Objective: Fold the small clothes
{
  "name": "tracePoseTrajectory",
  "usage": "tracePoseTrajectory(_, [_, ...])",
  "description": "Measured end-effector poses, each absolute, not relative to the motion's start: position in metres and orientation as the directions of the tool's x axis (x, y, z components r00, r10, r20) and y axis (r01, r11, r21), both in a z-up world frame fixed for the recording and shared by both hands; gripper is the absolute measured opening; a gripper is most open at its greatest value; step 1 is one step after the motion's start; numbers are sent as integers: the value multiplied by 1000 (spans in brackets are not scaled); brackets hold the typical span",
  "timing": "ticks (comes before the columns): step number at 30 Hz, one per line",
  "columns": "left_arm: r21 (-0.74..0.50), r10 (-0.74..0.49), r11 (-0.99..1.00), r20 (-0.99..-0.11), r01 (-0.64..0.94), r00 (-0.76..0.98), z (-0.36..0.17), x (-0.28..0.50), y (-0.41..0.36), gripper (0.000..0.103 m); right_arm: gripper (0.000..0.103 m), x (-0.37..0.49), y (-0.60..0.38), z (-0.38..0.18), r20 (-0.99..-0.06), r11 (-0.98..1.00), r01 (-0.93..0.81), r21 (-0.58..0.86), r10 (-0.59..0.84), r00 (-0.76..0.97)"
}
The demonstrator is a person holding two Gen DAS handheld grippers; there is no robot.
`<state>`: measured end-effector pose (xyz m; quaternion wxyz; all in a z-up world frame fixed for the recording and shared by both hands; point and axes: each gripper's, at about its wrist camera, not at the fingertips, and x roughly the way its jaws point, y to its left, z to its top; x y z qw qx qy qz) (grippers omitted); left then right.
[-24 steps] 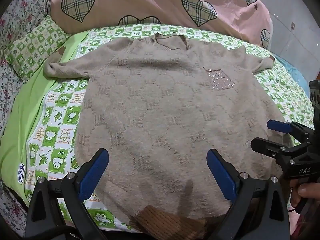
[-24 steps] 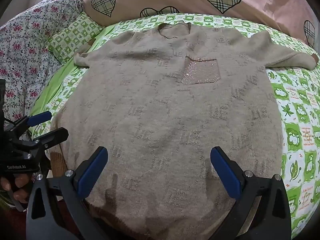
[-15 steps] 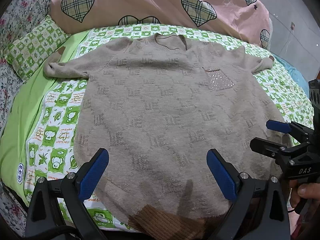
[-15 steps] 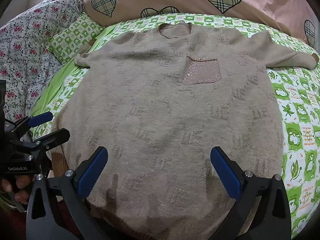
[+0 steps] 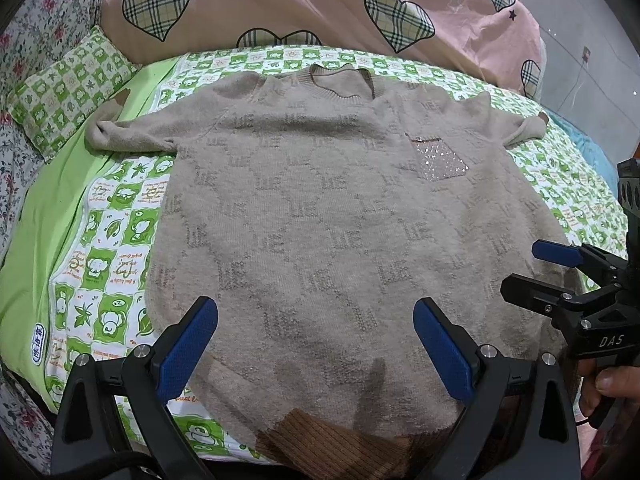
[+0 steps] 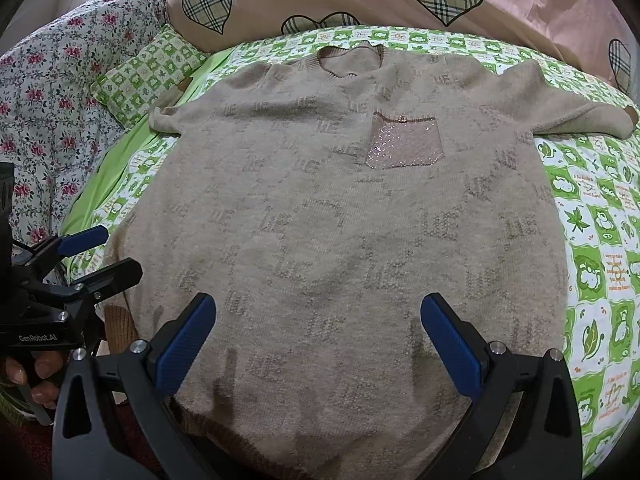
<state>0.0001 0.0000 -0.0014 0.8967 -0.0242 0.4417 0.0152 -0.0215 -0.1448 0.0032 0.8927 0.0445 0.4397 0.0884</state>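
Note:
A beige knitted sweater (image 5: 320,216) (image 6: 340,232) with a sparkly chest pocket (image 6: 404,144) lies flat, face up, on the bed, with both sleeves spread and its brown ribbed hem (image 5: 320,440) nearest me. My left gripper (image 5: 316,344) hovers open above the hem's left half, nothing between its blue pads. Over the right half my right gripper (image 6: 318,340) stands open too, and empty. Each gripper shows at the edge of the other's view: the right gripper (image 5: 536,268) and the left gripper (image 6: 108,252).
The green and white patterned bedsheet (image 5: 100,240) (image 6: 600,220) lies under the sweater. A pink duvet with plaid hearts (image 5: 320,4) is heaped at the far side. A small green checked pillow (image 5: 64,88) and floral bedding (image 6: 48,92) lie on the left. A person's fingers (image 5: 608,380) hold the right gripper's handle.
Both grippers have barely shifted over the hem; the sweater lies as before and both grippers stay open.

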Motion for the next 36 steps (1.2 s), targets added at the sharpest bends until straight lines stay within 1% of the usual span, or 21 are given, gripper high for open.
tracePoseTrajectory(11, [-31,5,998,-774,-45,633,-4,0,1,99,102,-21,-147,0,-782,977,-115,180,213,586])
tracePoseTrajectory(14, [-40,-4,998,-783,-44,622,-5,1,2,99,102,-21,-146,1,-781,977,-114,181,214,587])
tracePoseTrajectory(17, [-46,-9,998,-784,-44,620,-6,2,1,99,102,-21,-147,2,-790,976,-111,188,217,574])
tracePoseTrajectory(19, [-50,-12,998,-785,-44,619,-7,2,1,99,102,-20,-148,3,-815,971,-101,218,238,529])
tracePoseTrajectory(22, [-56,-17,998,-775,-41,632,-7,3,1,99,102,-20,-147,3,-816,970,-100,221,240,525])
tracePoseTrajectory(36, [-85,-44,996,-777,-35,628,-6,14,9,99,102,-16,-149,7,-788,975,-114,189,219,575])
